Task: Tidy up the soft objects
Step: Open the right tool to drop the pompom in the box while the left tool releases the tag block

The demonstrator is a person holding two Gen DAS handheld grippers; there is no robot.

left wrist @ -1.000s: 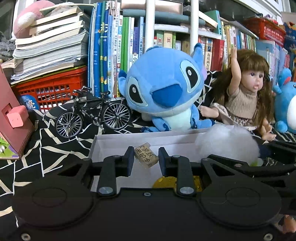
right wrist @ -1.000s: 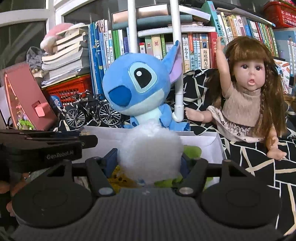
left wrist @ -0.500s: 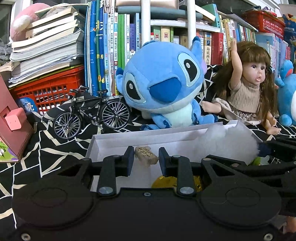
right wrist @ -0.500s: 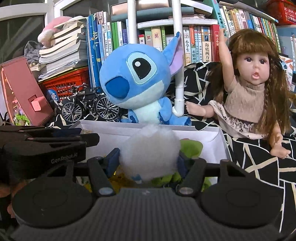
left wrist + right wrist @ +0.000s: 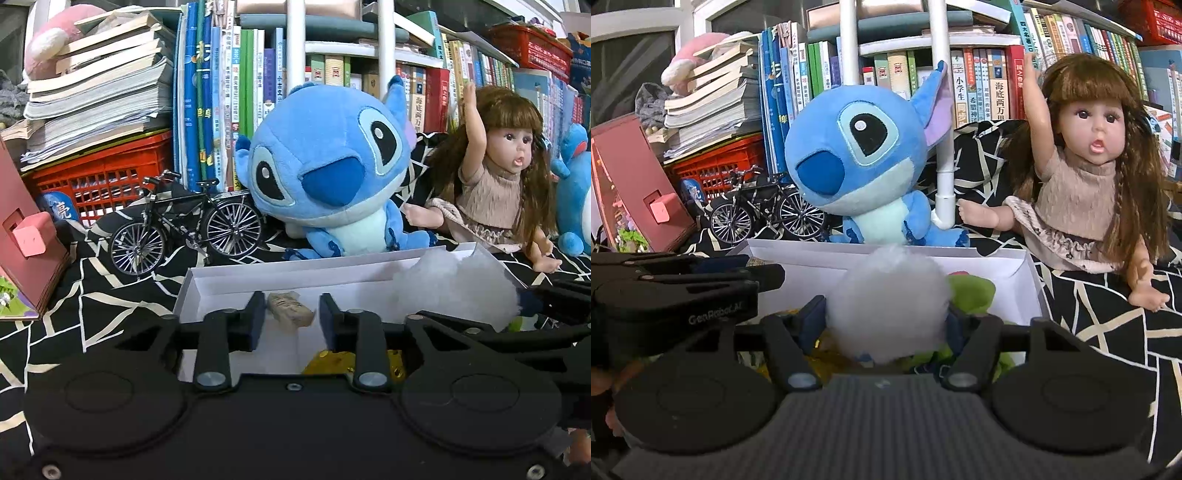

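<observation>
Left gripper (image 5: 291,314) has just opened; a small tan block (image 5: 290,313) lies loose between its jaws. Right gripper (image 5: 886,317), jaws widening, brackets a cotton ball (image 5: 890,302) over the white box (image 5: 1028,280).

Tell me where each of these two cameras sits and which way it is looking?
Left wrist view: sits on the left claw, looking along its fingers into the white box; a small tan block lies loose between them; the right claw enters from the right.
Right wrist view: sits on the right claw, whose fingers flank a white fluff ball; the left claw shows at left.
Shared: box, fluff ball, blue plush, doll, toy bicycle.
</observation>
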